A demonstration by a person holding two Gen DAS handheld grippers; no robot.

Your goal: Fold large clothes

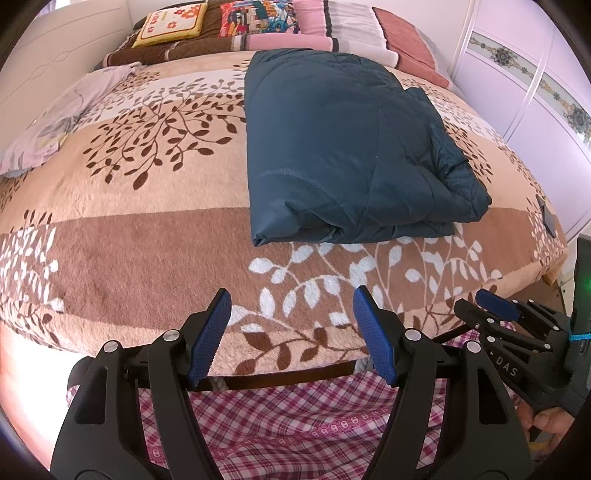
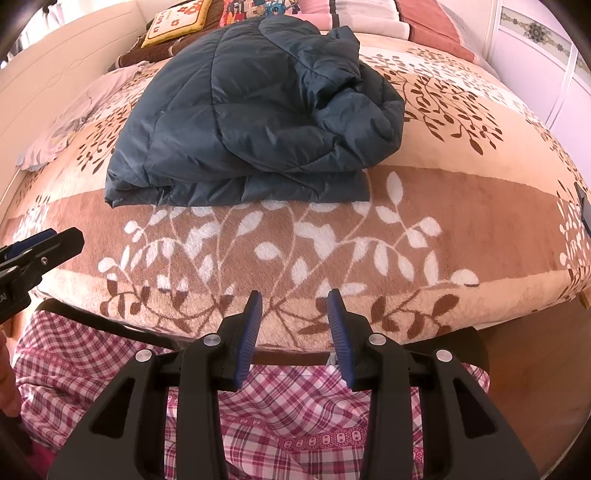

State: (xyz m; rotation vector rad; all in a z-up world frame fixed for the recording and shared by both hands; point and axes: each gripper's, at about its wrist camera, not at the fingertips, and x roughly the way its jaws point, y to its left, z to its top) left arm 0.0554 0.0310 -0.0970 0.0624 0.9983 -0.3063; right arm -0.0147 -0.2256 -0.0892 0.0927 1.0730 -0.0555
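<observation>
Folded into a thick rectangular bundle, the dark teal quilted jacket (image 1: 343,147) lies on the bed's leaf-patterned blanket (image 1: 147,236), about midway across it and a little back from the near edge. Its left side is smooth and straight, while the right side bunches into rumpled layers. Beyond it, at the head of the bed, sit a yellow flowered cushion (image 1: 171,23), a bright printed cushion (image 1: 255,16) and pink striped pillows (image 1: 343,26). A pale lilac cloth (image 1: 59,122) lies at the left edge.

Both tools hover over the near edge, above a person's pink plaid garment (image 2: 295,413). The left gripper (image 1: 291,314) has its blue pads spread wide with nothing between them. The right gripper (image 2: 295,310) stands partly open, also empty, well apart from the jacket.
</observation>
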